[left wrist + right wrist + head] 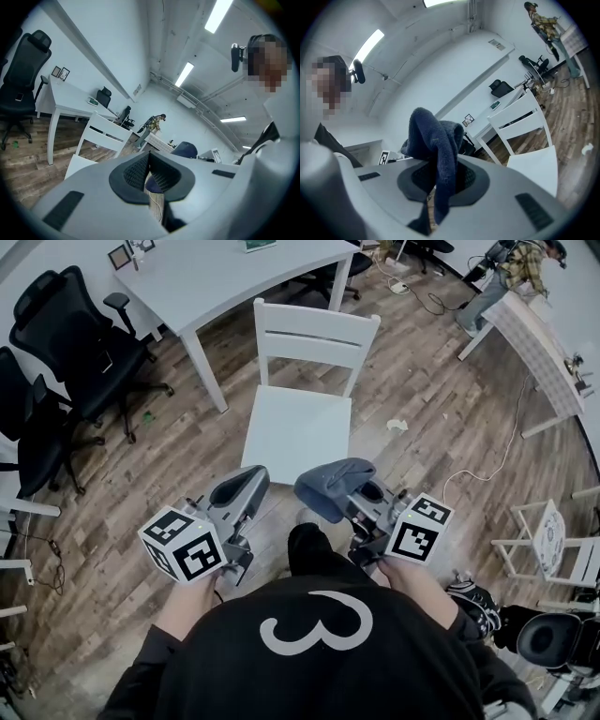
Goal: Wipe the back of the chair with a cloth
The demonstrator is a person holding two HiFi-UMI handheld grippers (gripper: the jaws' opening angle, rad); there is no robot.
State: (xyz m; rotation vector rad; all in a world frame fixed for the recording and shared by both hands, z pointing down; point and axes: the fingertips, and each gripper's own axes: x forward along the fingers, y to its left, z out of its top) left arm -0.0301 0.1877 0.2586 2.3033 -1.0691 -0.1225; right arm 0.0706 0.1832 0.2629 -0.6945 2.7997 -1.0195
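Note:
A white wooden chair point(298, 427) stands ahead of me, its slatted back point(317, 338) on the far side toward the white table. My right gripper point(349, 491) is shut on a dark blue cloth point(330, 486), which bunches over its jaws and hangs down; the cloth point(436, 154) fills the jaw gap in the right gripper view, with the chair point(525, 136) off to the right. My left gripper point(246, 486) is shut with nothing in it, its pads point(140, 173) pressed together. Both grippers hover near my body, short of the chair's seat point(77, 164).
A white table point(225, 282) stands behind the chair. Black office chairs point(70, 343) crowd the left. Another white table point(539, 343) and a person point(511, 273) are at the upper right. A small white stool point(553, 540) stands at the right; cables point(487, 465) lie on the wooden floor.

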